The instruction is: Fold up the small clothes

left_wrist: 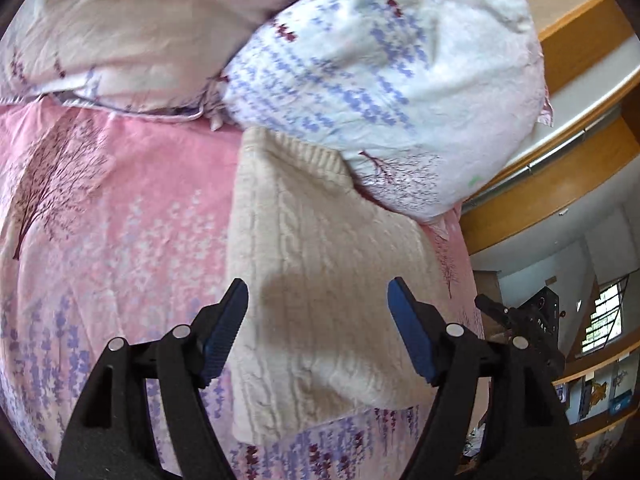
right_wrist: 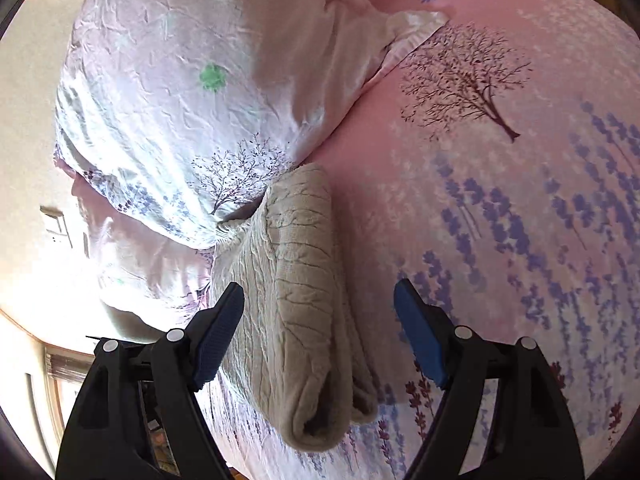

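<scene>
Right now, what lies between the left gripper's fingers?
In the left wrist view, the folded cream sweater on the pink bedsheet lies beyond the open left gripper.

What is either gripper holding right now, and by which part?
Nothing. The left gripper and right gripper are both open above the folded cream cable-knit sweater, which lies on the pink floral bedsheet.

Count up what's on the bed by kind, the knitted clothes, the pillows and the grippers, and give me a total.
Cream cable-knit sweater, folded on the pink floral bedsheet: 1
Pillows: 2, a floral white pillow touching the sweater's far end and a pinkish pillow beside it
Grippers: 2, left gripper and right gripper, both open and empty
Total: 5
</scene>
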The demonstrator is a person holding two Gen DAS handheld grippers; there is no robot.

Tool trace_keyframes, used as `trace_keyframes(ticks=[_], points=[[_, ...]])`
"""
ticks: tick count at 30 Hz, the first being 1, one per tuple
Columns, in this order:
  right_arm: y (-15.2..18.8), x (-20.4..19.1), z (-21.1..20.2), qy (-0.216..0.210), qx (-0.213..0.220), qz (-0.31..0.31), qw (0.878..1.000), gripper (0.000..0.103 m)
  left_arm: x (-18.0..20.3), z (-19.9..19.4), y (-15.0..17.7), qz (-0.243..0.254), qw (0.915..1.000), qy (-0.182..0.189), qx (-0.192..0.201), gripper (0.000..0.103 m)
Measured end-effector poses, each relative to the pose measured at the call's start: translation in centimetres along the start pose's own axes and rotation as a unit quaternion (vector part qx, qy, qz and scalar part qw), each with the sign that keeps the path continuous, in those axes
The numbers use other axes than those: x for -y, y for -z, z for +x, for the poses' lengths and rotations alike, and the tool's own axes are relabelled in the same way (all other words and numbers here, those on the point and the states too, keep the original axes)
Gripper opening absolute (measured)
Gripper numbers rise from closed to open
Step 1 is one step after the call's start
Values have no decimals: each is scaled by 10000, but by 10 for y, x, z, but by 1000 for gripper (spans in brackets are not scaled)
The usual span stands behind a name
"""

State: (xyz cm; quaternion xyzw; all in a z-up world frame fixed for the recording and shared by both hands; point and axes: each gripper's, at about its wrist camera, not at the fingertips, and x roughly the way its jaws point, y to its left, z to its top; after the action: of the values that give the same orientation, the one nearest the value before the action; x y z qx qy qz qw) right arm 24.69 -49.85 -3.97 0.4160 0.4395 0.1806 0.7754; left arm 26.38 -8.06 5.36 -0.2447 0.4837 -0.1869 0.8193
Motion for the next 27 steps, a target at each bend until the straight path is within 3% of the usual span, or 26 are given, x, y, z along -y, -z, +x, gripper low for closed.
trace_keyframes(ticks=[2, 5, 7, 8, 9, 12, 16, 18, 21, 25, 27], points=[[-1, -4, 12, -27, -88, 15, 10000, 78, -6, 4, 2, -102, 9999, -61, -66, 72], [-3, -8, 29, 22, -238, 12, 9997, 66, -15, 11, 8, -87, 9997, -133, -206, 72], [-3, -10, 38, 23, -271, -26, 9996, 55, -13, 20, 12, -28, 9993, -118, -354, 72], [-2, -12, 40, 55, -281, -80, 9996, 33, -12, 24, 14, -6, 9991, -87, -419, 72], [-2, -16, 42, 83, -234, -162, 9996, 23, -11, 29, 15, 9, 9989, -49, -466, 72], [0, -39, 33, 116, 177, -690, 9974, 17, -10, 31, 18, 81, 9991, -52, -416, 66], [3, -62, 11, -17, 721, -1137, 9909, 12, -12, 30, 18, 121, 9990, 70, -421, 61], [7, -58, 15, 344, 719, -1239, 9891, 12, -12, 31, 18, 137, 9989, 90, -430, 61], [8, -30, 37, 1026, 358, -993, 9891, 10, -9, 27, 21, 302, 9984, 46, -471, 62], [8, -18, 25, 517, 321, -423, 9972, 13, -7, 18, 31, 518, 9973, -45, -522, 65], [11, -16, 13, 345, 290, -370, 9983, 33, -10, 17, 33, 478, 9973, -27, -548, 66]])
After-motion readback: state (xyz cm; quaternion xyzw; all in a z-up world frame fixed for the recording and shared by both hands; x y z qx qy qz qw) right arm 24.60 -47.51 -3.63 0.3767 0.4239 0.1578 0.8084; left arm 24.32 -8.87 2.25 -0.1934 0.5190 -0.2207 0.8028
